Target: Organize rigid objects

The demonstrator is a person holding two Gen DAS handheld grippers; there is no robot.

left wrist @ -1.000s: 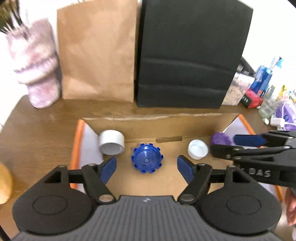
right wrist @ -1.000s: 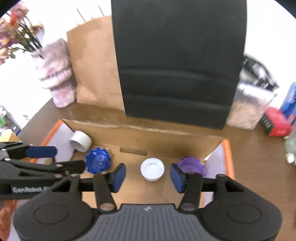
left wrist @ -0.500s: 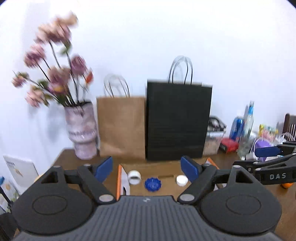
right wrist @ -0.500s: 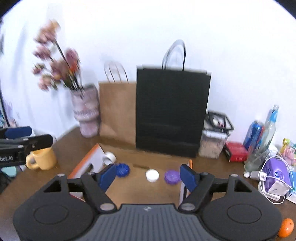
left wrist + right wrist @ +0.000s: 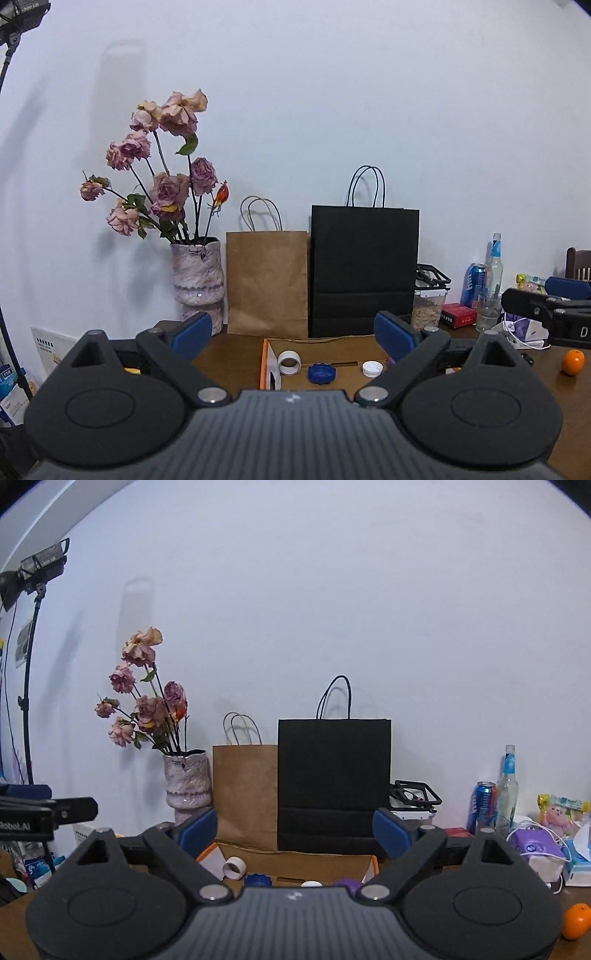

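On a flattened cardboard box point(image 5: 343, 349) lie a white ring on its side point(image 5: 289, 362), a blue ridged lid point(image 5: 321, 373) and a white cap point(image 5: 372, 368). The right wrist view shows the same row low in frame, ending in a purple lid point(image 5: 347, 883). My left gripper point(image 5: 291, 334) hangs well back from the box and above it, pointing almost level. Its jaws are opening with nothing between them. My right gripper point(image 5: 294, 829) stands beside it, likewise far back, its jaws opening on empty air. Each gripper shows at the edge of the other's view.
A vase of dried roses point(image 5: 197, 280), a brown paper bag point(image 5: 266, 282) and a black paper bag point(image 5: 364, 271) stand against the wall behind the box. To the right are a can point(image 5: 474, 280), a bottle point(image 5: 493, 273) and an orange point(image 5: 573, 362). A light stand point(image 5: 27, 664) rises at left.
Both grippers drew back and rose from just above the cardboard, tilting up to near level. Their jaws spread wider. The lids stayed where they lay.
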